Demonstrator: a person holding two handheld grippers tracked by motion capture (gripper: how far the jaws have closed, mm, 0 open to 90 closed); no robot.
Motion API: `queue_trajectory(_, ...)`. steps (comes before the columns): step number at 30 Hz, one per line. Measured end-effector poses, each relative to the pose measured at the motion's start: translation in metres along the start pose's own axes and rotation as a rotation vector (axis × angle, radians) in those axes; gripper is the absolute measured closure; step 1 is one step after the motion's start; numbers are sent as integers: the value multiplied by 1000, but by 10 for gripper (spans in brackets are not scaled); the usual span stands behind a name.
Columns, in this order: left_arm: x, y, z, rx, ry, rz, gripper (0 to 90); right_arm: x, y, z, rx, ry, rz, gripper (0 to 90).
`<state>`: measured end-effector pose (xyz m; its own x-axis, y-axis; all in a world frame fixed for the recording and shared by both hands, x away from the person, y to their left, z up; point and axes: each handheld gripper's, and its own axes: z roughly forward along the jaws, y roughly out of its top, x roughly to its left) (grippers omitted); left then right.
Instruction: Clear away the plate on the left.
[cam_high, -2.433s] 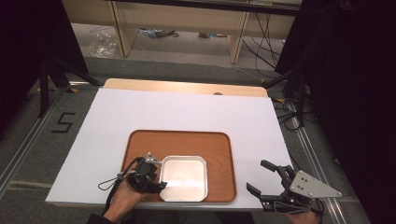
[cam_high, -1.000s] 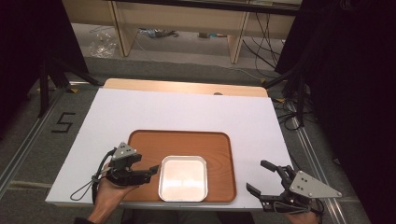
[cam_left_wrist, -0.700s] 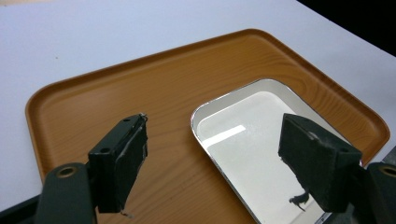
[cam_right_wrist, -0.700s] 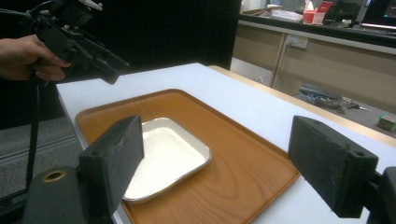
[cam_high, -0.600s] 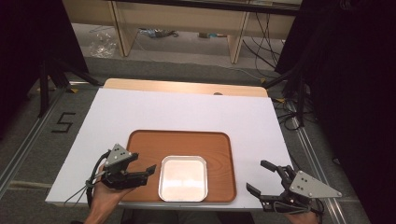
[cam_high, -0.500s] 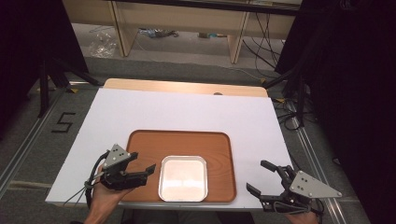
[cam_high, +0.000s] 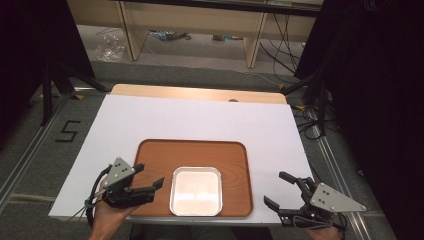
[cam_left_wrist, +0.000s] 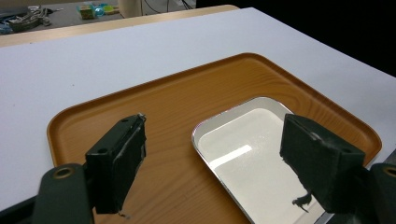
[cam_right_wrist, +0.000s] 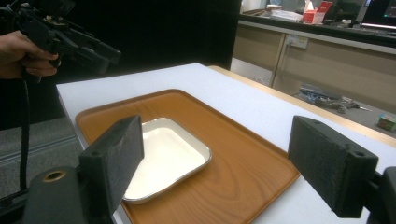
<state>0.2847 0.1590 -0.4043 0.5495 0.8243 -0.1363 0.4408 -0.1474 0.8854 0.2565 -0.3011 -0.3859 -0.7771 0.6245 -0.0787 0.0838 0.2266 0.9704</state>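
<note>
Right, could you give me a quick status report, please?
Left gripper open, empty. Right gripper open, off tray. Metal dish sits on wooden tray. Nothing in the way.

We note the metal pan's (cam_left_wrist: 252, 154) near corner cut off at the bottom edge in the left gripper view, behind one jaw.

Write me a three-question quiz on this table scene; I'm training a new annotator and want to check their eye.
1. True or false: the metal dish sits on the wooden tray.
2. Which gripper is nearer the tray: A) left gripper, B) right gripper?
3. Fill in: both grippers' jaws are ____.

Key: 1 true. 2 A; its jaws hang over the tray's left edge, while the right gripper is off the tray, at the white table corner. 3 open, holding nothing.
</note>
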Motion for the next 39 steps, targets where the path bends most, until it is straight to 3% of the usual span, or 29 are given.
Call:
queue_trajectory(5, -3, -1, -5, -8, -5, 6, 213, 0, 0, 0, -1, 0, 0, 193)
queue_trajectory(7, -3, -1, -7, -17, -9, 31, 206, 0, 0, 0, -1, -1, 1, 193)
queue_trajectory(9, -5, -1, -8, -22, -8, 18, 193, 0, 0, 0, 0, -1, 1, 193)
queue_trajectory(13, -10, -1, -13, -48, -6, 33, 168, 0, 0, 0, -1, 1, 1, 192)
queue_trajectory(15, -11, -1, -15, -57, -8, 65, 168, 0, 0, 0, -1, 2, 1, 193)
queue_trajectory(22, -16, -2, -23, -97, -22, 29, 158, 0, 0, 0, 1, -1, 0, 192)
queue_trajectory(25, -20, -4, -26, -99, -42, -11, 158, 0, 0, 0, -3, 1, -2, 193)
queue_trajectory(30, -25, -5, -33, -113, -38, 15, 158, 0, 0, 0, -2, 2, -2, 193)
queue_trajectory(39, -28, -7, -37, -125, -24, 20, 159, 0, 0, 1, -10, -2, -6, 193)
